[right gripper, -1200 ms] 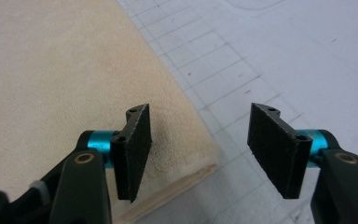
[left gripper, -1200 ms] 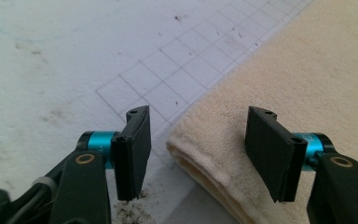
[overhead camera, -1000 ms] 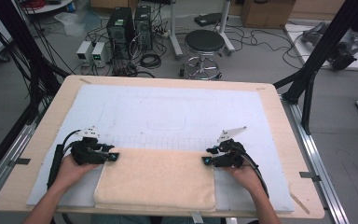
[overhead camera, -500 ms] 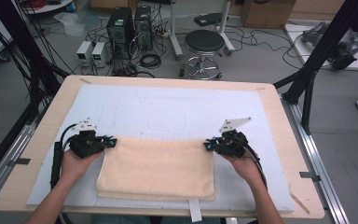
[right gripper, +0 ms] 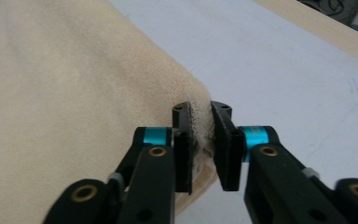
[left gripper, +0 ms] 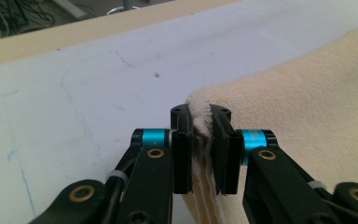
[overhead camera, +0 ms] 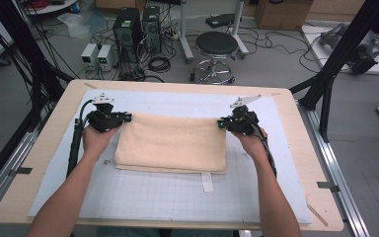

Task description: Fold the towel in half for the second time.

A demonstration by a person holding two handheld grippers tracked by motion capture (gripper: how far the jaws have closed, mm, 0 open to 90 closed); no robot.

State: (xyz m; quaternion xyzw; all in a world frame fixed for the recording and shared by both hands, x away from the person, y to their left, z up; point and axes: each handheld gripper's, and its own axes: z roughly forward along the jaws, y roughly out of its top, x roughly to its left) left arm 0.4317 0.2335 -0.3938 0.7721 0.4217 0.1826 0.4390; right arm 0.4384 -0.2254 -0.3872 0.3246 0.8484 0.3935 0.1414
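We see the cream towel (overhead camera: 171, 144) folded into a wide rectangle at the middle of the high view, lying on the pale gridded mat (overhead camera: 177, 192) that covers the bench (overhead camera: 44, 133). Its far edge runs level from one tool to the other, and a layered edge shows along its near side, where a small white tag (overhead camera: 206, 181) sticks out toward the bottom of the frame.

At the towel's upper left corner we have the left tool (overhead camera: 124, 118), its jaws clamped on the bunched corner; in the left gripper view the cloth (left gripper: 307, 107) is pinched between the two black jaws at centre frame, several layers showing below them. At the upper right corner the right tool (overhead camera: 222, 123) is clamped on the towel in the same way; in the right gripper view the fabric (right gripper: 65, 93) fills the left of the frame.

Beyond the bench, at the top of the high view, stand a round black stool (overhead camera: 216, 44) and a computer tower (overhead camera: 128, 27) on the floor.
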